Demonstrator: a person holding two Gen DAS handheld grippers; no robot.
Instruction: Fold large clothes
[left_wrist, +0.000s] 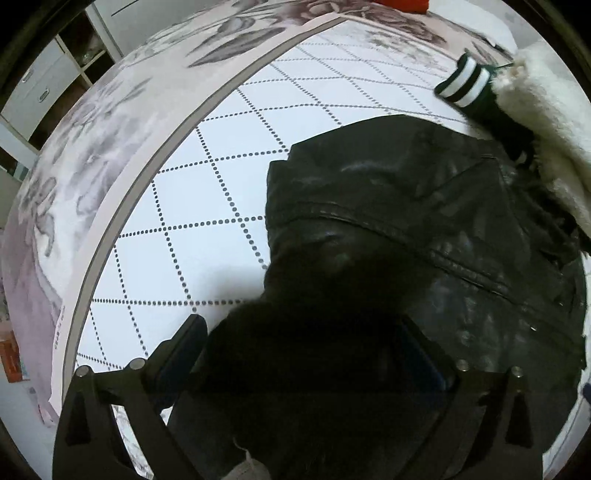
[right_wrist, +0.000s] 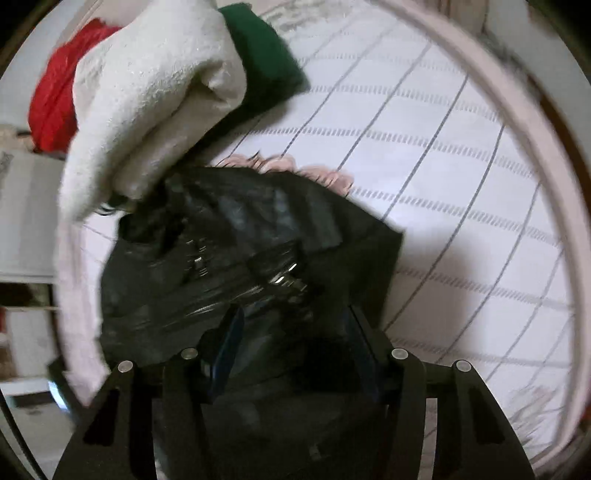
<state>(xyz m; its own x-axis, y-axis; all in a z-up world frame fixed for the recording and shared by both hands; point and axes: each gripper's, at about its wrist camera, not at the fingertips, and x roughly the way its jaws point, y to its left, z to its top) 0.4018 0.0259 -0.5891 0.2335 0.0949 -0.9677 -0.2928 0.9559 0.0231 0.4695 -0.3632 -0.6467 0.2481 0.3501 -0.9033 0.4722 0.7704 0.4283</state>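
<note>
1. Since the jacket (left_wrist: 424, 229) is black, glossy, leather-like material with stitched seams, we judge it heavy for a garment, fairly stiff at the seams and smooth enough to slip between pads.
2. We find the jacket on the bed (left_wrist: 207, 206), lying on the white quilt with its dotted grid. A cream fleece lining (left_wrist: 554, 122) shows at its far edge, beside a striped ribbed cuff (left_wrist: 465, 79).
3. We read the left tongs (left_wrist: 314, 354) as spread wide. Dark jacket material fills the space between them, but the left finger stands clear over the quilt, so we see no pinch.
4. We read the right tongs (right_wrist: 291, 339) as about half open, straddling a raised bunch of the jacket near its metal zip hardware (right_wrist: 284, 278). This view is blurred, and we cannot tell whether the pads press on the material.
5. In the right wrist view the fleece lining (right_wrist: 147, 96) rises above the black shell (right_wrist: 236, 236). Green cloth (right_wrist: 262, 55) and red cloth (right_wrist: 59, 96) lie behind it; we treat them as separate items.
6. We recommend gripping at a seam, hem or the ribbed cuff, where the layers are thick and less slick. We avoid the zip hardware, which gives the pads a hard, uneven seat.
7. We expect folds in this shell to spring back. We judge that each fold needs pressing flat, and that the bulky fleece will keep the stack thick and liable to slide.
</note>
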